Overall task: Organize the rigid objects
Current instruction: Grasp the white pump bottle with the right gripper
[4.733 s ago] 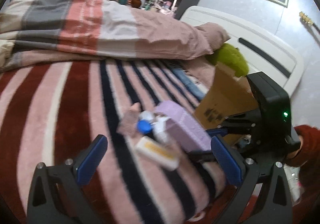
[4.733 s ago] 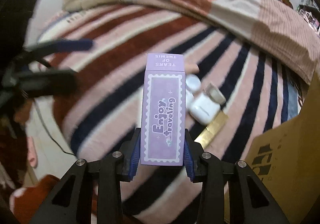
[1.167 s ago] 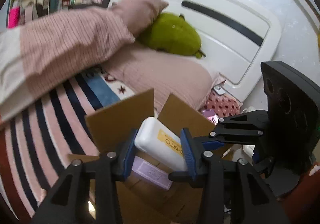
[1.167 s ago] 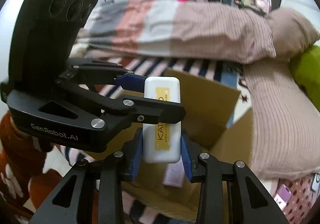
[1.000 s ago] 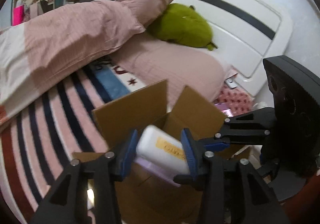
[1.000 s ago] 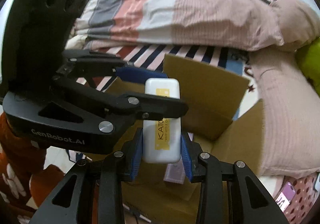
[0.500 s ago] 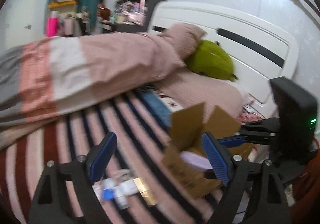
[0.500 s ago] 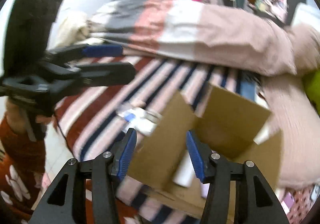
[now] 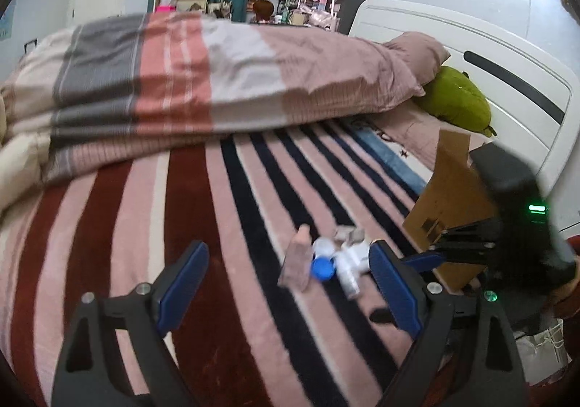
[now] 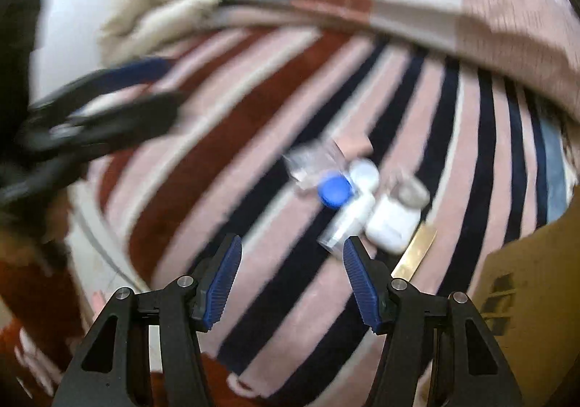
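Observation:
A small pile of rigid items lies on the striped blanket [image 9: 217, 225]: a blue-capped container [image 9: 322, 268], a white bottle [image 9: 347, 274], a pink tube [image 9: 297, 262]. The right wrist view shows the blue cap [image 10: 335, 192], a white case [image 10: 393, 222], a clear tube [image 10: 348, 222] and a gold strip [image 10: 415, 254]. My left gripper [image 9: 290, 280] is open and empty, hovering before the pile. My right gripper [image 10: 290, 276] is open and empty just short of the pile; it also shows in the left wrist view [image 9: 507, 247]. The cardboard box [image 9: 453, 189] stands at the right.
A folded striped duvet [image 9: 181, 80] lies across the far side of the bed. A green plush [image 9: 456, 102] rests by the white headboard [image 9: 471, 44]. The box wall [image 10: 536, 298] fills the lower right of the right wrist view. Shelves stand behind.
Both grippers held the white KATO case over the box, then opened and let it drop inside. Both have since swung away from the box toward the pile on the blanket.

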A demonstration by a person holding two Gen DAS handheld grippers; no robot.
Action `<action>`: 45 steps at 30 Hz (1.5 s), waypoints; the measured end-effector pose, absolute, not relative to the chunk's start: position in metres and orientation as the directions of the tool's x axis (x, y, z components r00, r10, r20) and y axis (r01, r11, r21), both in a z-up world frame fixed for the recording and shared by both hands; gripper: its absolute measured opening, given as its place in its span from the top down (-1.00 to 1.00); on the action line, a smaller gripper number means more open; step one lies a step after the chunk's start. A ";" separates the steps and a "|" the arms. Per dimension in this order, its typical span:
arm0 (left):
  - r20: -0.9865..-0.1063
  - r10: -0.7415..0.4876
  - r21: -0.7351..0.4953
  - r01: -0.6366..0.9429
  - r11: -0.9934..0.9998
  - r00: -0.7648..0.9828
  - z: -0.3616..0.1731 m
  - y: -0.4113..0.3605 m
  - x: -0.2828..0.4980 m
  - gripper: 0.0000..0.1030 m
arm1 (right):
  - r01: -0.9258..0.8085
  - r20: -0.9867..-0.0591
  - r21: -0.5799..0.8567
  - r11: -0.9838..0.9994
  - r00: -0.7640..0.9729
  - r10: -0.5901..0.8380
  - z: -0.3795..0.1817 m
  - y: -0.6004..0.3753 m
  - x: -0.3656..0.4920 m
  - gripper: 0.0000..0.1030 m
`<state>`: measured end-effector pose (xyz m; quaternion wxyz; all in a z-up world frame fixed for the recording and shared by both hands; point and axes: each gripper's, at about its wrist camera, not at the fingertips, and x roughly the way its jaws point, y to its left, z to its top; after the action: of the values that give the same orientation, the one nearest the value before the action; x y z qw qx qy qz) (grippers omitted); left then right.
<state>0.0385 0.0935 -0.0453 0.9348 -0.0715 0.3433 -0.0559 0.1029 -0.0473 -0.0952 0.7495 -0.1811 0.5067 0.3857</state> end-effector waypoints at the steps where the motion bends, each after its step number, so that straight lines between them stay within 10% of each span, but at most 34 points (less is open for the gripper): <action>1: -0.637 -0.162 -0.182 0.057 0.982 0.754 -0.053 0.096 0.039 -0.72 | -0.736 -0.909 0.119 0.667 0.190 0.371 -0.107 -0.048 0.109 -0.07; 8: -0.661 -0.190 -0.206 0.068 0.976 0.726 -0.082 0.099 0.053 -0.72 | -0.651 -0.925 0.186 0.736 0.137 0.355 -0.150 -0.048 0.142 -0.04; 13: -0.658 -0.210 -0.225 0.077 0.971 0.723 -0.084 0.096 0.057 -0.72 | -0.622 -0.919 0.198 0.758 0.151 0.365 -0.148 -0.057 0.151 0.58; 28: -0.590 -0.420 -0.368 0.234 0.900 0.689 -0.029 0.033 0.061 -0.70 | -0.778 -0.753 0.202 0.595 0.266 0.602 -0.042 -0.095 0.080 0.62; 36: -0.544 -0.465 -0.338 0.325 0.883 0.698 0.017 -0.023 0.075 0.19 | -0.799 -0.631 0.170 0.577 0.362 0.686 0.015 -0.139 0.064 0.62; 45: -0.569 -0.496 -0.279 0.413 0.867 0.656 0.037 -0.100 0.117 0.27 | -0.736 -0.617 0.172 0.655 0.437 0.654 0.032 -0.206 0.088 0.62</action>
<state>0.1173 -0.1001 0.0372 0.9079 -0.0625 0.3304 -0.2502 0.0881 -0.2057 0.0317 0.8456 -0.0613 0.3353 0.4109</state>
